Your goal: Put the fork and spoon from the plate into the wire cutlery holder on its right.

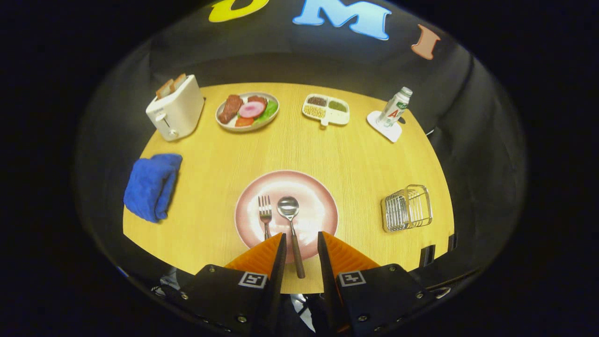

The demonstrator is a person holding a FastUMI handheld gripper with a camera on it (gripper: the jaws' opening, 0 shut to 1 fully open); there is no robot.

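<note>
Tongs (pixel 302 236) were spread apart, gripping nothing, with the spoon (pixel 290 220) handle sitting in the gap between the fingers. Fork (pixel 265 215) lay just left of it on the plate (pixel 318 196). The holder (pixel 406 208) stood off right, well apart.

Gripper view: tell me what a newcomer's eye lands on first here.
The round pink plate just ahead of the tool draws the eye, with a silver metal fork and a silver spoon side by side on it; the spoon's dark handle runs back between the open fingers. To the plate's right stands the wire cutlery holder, and a crumpled blue cloth lies to its left.
</note>
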